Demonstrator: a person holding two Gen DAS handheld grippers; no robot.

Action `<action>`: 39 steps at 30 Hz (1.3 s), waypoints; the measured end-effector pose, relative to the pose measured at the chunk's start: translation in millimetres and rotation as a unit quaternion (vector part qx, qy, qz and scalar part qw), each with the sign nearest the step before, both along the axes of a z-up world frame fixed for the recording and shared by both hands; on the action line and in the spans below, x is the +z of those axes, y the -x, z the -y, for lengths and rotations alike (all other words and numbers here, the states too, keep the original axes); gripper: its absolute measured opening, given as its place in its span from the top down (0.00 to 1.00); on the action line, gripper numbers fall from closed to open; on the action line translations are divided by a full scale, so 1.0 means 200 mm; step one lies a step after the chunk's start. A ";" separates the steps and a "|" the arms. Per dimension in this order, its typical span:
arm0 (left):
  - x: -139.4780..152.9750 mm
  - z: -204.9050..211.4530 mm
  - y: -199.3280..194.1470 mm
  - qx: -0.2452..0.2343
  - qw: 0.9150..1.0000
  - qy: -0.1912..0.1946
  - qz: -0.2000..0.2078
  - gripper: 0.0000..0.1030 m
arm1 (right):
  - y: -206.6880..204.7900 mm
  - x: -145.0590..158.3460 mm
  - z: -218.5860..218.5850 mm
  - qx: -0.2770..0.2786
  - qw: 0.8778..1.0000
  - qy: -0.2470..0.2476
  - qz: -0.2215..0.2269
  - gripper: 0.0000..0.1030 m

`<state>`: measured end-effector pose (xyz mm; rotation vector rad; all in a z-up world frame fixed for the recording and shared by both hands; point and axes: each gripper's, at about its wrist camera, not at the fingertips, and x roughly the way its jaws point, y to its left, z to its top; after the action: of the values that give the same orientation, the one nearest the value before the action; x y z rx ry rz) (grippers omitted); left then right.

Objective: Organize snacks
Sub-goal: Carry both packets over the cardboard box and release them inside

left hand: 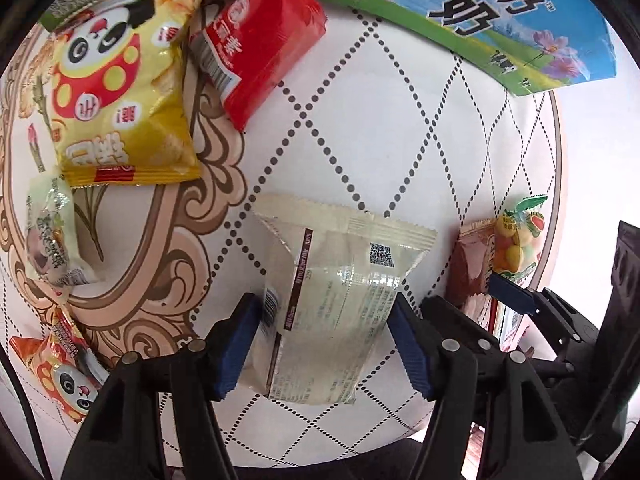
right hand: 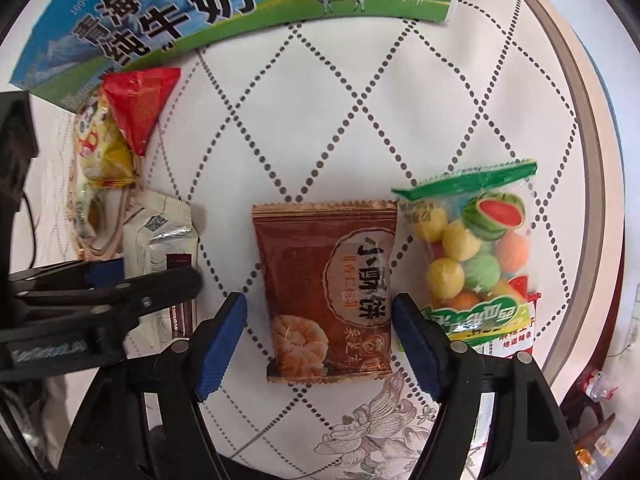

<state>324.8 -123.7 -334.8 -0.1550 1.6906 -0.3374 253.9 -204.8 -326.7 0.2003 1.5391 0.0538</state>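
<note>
Right now both claws hang over the round table (right hand: 520, 92), each pointing down at one snack. The left gripper (left hand: 326, 344) has its blue pads on either side of the pale packet (left hand: 344, 300), which lies flat on the cloth. The pads sit right at the packet's edges, but I cannot tell if they squeeze it yet. The right gripper (right hand: 320, 344) stands wide around the brown cookie packet (right hand: 326, 292), with a gap showing on both sides, so it holds nothing.

The candy ball bag (right hand: 476, 256) lies just beside the brown packet, touching its right edge. The yellow panda bag (left hand: 120, 92) and the red packet (left hand: 260, 48) lie farther off, next to the milk box (left hand: 460, 12).

I think this is the grabbing step: two snacks are lined up but not picked up yet. Next, each claw needs to close gently on its packet and then lift it straight up. The right one should take care not to pinch the candy bag too.
</note>
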 end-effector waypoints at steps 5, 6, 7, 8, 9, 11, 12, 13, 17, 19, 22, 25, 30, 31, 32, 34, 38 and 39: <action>0.12 -0.07 0.06 0.016 1.000 -0.004 0.018 0.50 | 0.01 0.01 -0.05 -0.006 1.000 0.008 0.022 0.42; 0.13 -0.07 0.07 0.020 1.000 -0.003 0.019 0.50 | 0.02 0.02 -0.04 -0.005 1.000 0.009 0.025 0.42; 0.12 -0.11 0.07 0.022 1.000 -0.002 0.019 0.50 | 0.03 0.03 -0.04 -0.002 1.000 0.006 0.027 0.42; 0.13 -0.11 0.07 0.024 1.000 0.000 0.018 0.50 | 0.04 0.04 -0.05 -0.002 1.000 0.004 0.028 0.42; 0.15 -0.12 0.07 0.025 1.000 0.003 0.017 0.50 | 0.05 0.04 -0.05 -0.002 1.000 0.002 0.029 0.42; 0.22 -0.19 0.06 0.019 0.999 0.017 0.021 0.52 | 0.07 0.07 -0.03 -0.002 0.999 -0.002 0.033 0.42; 0.30 -0.25 0.06 0.017 0.999 0.023 0.022 0.52 | 0.08 0.12 -0.01 -0.003 0.999 -0.005 0.036 0.42; 0.34 -0.30 0.06 0.016 0.999 0.031 0.026 0.52 | 0.09 0.14 -0.01 -0.004 0.999 -0.009 0.040 0.42; 0.59 -0.33 0.03 0.011 0.996 0.056 0.063 0.55 | 0.14 0.30 0.02 -0.011 0.997 -0.032 0.066 0.42; 0.72 -0.36 0.01 0.008 0.994 0.066 0.087 0.54 | 0.14 0.39 0.04 -0.012 0.996 -0.039 0.083 0.42; 0.90 -0.37 -0.03 0.003 0.990 0.078 0.117 0.55 | 0.13 0.54 0.08 -0.016 0.992 -0.049 0.113 0.42; 1.04 -0.35 -0.08 -0.003 0.987 0.095 0.131 0.55 | 0.10 0.69 0.14 -0.023 0.988 -0.055 0.145 0.42; 1.18 -0.24 -0.27 -0.016 0.986 0.109 0.124 0.55 | -0.03 0.92 0.20 -0.035 0.979 -0.058 0.192 0.42; 1.18 -0.22 -0.33 -0.015 0.987 0.111 0.114 0.55 | -0.06 0.96 0.22 -0.037 0.977 -0.055 0.201 0.42; 1.17 -0.18 -0.40 -0.018 0.988 0.112 0.107 0.55 | -0.10 0.99 0.24 -0.039 0.976 -0.053 0.207 0.42; 1.19 -0.12 -0.53 -0.012 0.989 0.108 0.103 0.55 | -0.19 1.03 0.27 -0.045 0.974 -0.051 0.216 0.42; 1.13 -0.03 -0.78 -0.013 0.991 0.100 0.090 0.55 | -0.38 1.08 0.30 -0.047 0.972 -0.048 0.224 0.42; 1.09 -0.02 -0.84 -0.010 0.992 0.101 0.074 0.55 | -0.42 1.09 0.31 -0.048 0.972 -0.047 0.224 0.42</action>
<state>492.7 -120.1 -116.7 -0.2567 1.5108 -0.5242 338.4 -266.5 -109.4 0.3147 1.0767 0.0880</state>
